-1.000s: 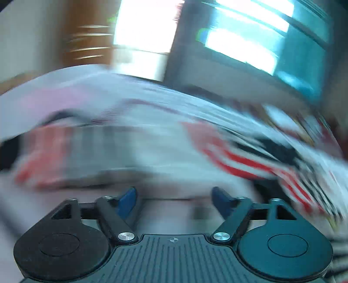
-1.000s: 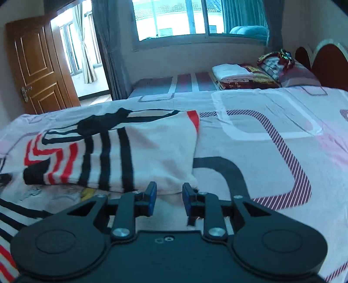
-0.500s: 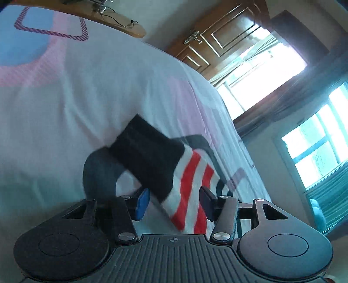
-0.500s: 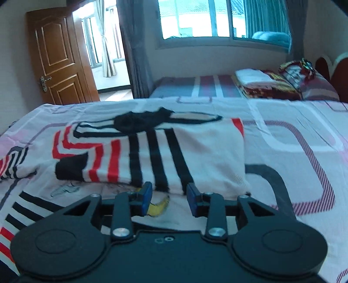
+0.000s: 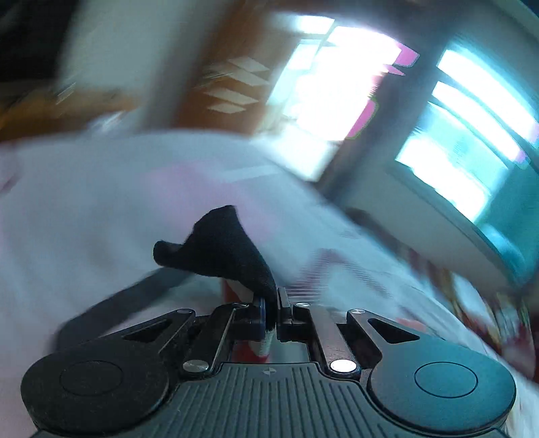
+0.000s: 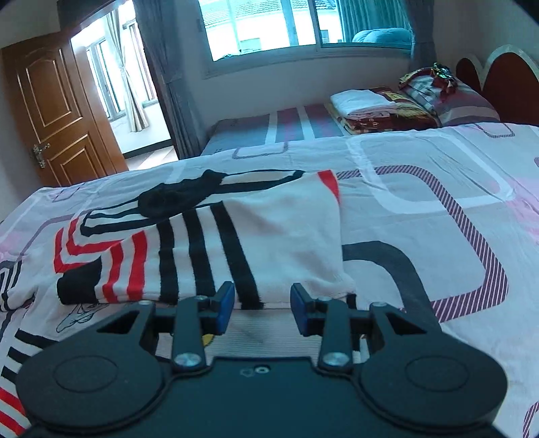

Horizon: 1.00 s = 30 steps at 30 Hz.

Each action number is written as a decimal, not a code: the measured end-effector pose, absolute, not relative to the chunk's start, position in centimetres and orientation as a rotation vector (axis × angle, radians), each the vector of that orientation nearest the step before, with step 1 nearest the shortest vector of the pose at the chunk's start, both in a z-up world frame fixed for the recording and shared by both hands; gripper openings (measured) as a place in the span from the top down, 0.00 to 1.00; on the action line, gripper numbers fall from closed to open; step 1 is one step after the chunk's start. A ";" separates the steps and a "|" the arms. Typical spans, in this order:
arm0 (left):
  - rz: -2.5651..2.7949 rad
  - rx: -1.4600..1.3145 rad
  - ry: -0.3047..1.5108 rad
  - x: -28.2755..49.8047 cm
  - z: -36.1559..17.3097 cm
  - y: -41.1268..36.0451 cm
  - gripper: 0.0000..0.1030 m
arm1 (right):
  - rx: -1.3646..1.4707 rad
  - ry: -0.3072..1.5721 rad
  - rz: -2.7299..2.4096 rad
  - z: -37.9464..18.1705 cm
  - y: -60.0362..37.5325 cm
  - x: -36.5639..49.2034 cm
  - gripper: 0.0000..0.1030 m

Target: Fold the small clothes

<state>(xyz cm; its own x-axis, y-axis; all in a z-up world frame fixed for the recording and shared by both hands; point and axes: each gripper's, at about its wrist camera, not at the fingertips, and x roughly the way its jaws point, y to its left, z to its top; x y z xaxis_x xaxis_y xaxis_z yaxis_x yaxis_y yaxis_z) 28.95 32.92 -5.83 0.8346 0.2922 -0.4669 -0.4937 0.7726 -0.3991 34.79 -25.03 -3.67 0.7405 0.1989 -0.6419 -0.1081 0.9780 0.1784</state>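
A small white garment with black and red stripes (image 6: pixel 235 242) lies partly folded on the bed in the right wrist view. Its black sleeve cuff (image 6: pixel 77 286) lies at the left. My right gripper (image 6: pixel 262 307) is open, low over the garment's near edge, holding nothing. In the blurred left wrist view my left gripper (image 5: pixel 271 315) is shut on a black cuff (image 5: pixel 222 249) of a striped garment, lifted above the bed.
The bed sheet (image 6: pixel 438 215) is white and pink with rounded stripe patterns. A second bed (image 6: pixel 286 128) with folded linen (image 6: pixel 363 101) and pillows stands beyond. A wooden door (image 6: pixel 57 114) is at the left, a window (image 6: pixel 296 23) behind.
My left gripper has closed on the black cuff and lifted it, swinging fast. My right gripper has opened wider and moved slightly nearer the garment's edge.
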 end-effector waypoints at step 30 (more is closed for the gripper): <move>0.145 -0.023 0.636 32.4 -5.9 12.7 0.38 | 0.678 0.828 0.380 -7.9 -21.2 41.5 0.43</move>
